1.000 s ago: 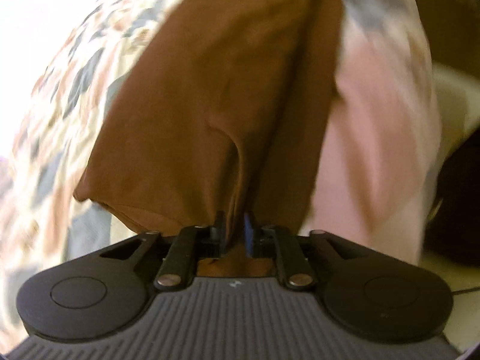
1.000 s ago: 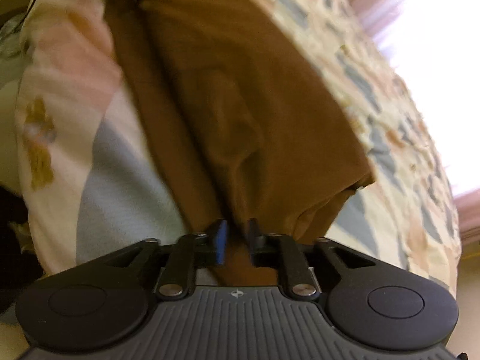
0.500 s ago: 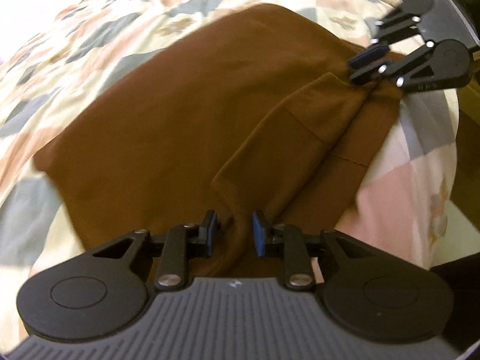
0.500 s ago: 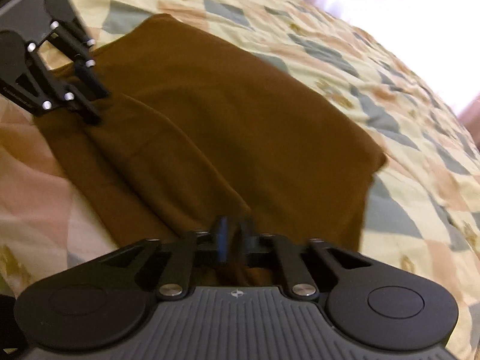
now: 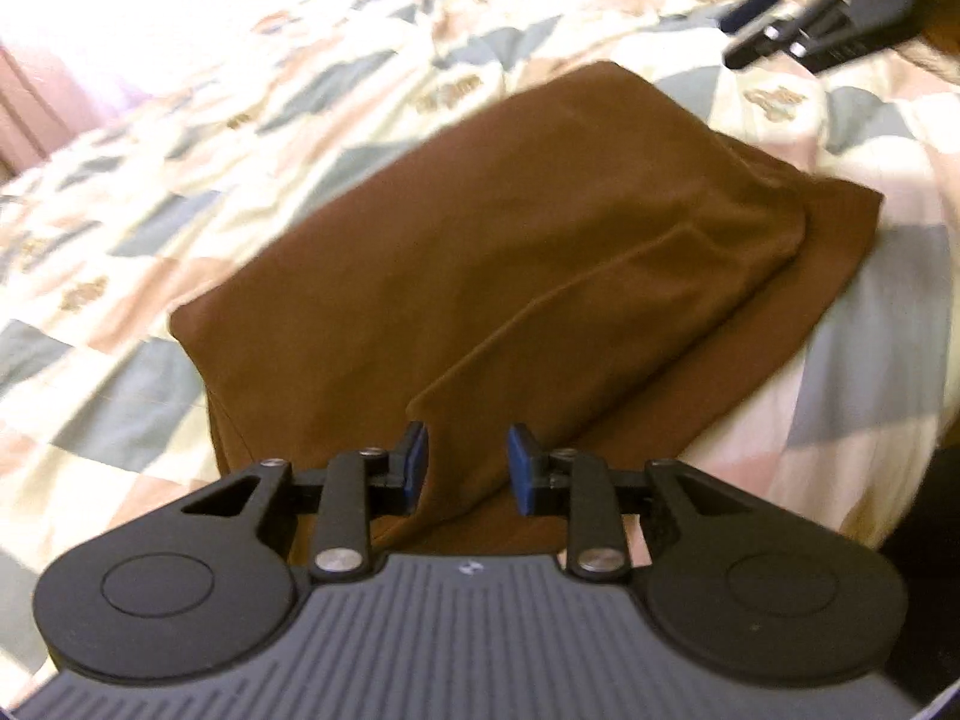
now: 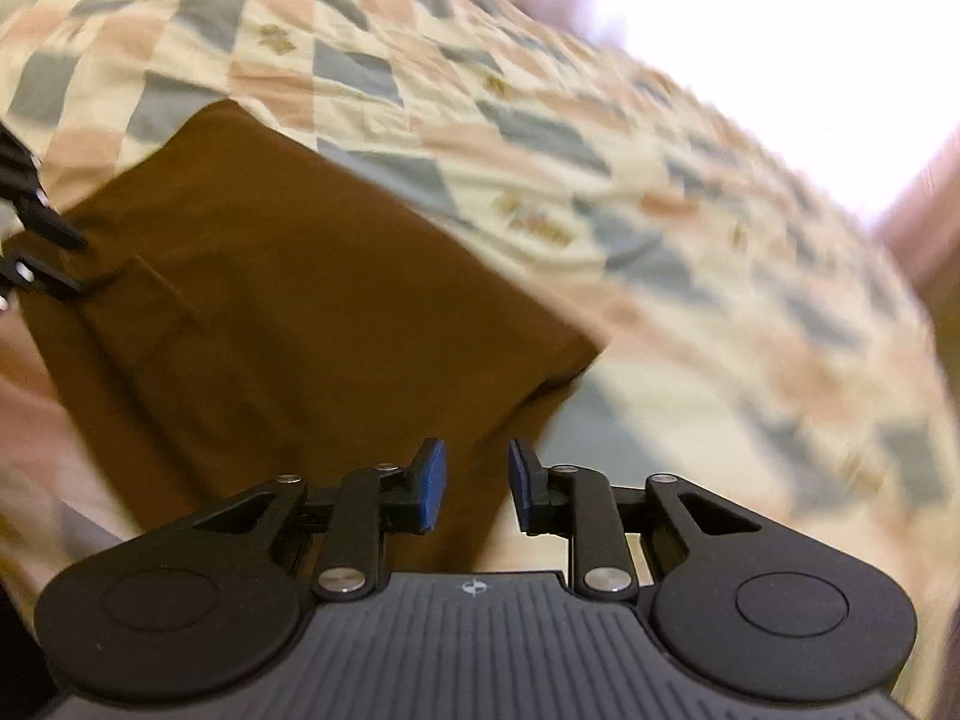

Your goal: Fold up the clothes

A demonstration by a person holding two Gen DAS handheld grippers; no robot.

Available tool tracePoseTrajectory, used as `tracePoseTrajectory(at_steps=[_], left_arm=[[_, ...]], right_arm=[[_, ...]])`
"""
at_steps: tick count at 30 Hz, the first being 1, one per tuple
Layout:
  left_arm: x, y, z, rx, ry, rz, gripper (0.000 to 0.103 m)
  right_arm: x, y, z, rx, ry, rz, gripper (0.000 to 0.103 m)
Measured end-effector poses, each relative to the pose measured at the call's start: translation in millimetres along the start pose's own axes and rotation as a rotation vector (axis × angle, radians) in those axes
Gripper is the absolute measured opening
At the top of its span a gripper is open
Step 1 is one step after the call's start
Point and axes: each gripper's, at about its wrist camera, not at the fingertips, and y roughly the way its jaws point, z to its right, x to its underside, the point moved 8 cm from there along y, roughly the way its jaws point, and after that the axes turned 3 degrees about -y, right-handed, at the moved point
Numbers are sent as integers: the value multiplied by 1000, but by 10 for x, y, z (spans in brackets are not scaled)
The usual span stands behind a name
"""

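Note:
A brown garment (image 5: 480, 276) lies folded on the patchwork quilt (image 5: 240, 108), with a folded-over flap along its near edge. My left gripper (image 5: 468, 465) is open just above that near edge, cloth showing in the gap but not pinched. In the right wrist view the same brown garment (image 6: 288, 312) spreads out ahead. My right gripper (image 6: 477, 483) is open over its near corner. The right gripper (image 5: 828, 18) shows blurred at the top right of the left wrist view, lifted off the cloth. The left gripper's fingers (image 6: 42, 240) peek in at the left edge of the right wrist view.
The quilt (image 6: 540, 120) covers the bed in cream, grey and pink patches. The bed's edge drops off at the right of the left wrist view (image 5: 900, 450). Bright window light washes out the far side in both views.
Both grippers have opened and let go of the brown cloth, which now lies flat. The right gripper has drawn back from the garment's far corner.

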Motion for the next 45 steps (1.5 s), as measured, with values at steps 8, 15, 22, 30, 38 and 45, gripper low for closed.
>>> tracePoseTrajectory(at_steps=[8,15,22,30,38,45], left_arm=[[-635,-44,931,-219,-172,-33,27],[-825,534,1283,-314,-386,-92,28],[-672,265,1528,-398,-417,-113,28],[-649,168,2319,-471,-21,-147,39],[-550,344,2312,-530,95,-149,44],[-552,425,2189,-556,184,-121,59]], right_arm=[[39,551,459,-199,-743,279,31],[-279,883,484,-503,-688,456,27],[110,1165,535,-492,-913,416,27],[856,698,335,-605,-1278,619,42],[1232,465,-56,-616,-1411,834,45],[1037,300,-126,-669,-1389,820,5]])
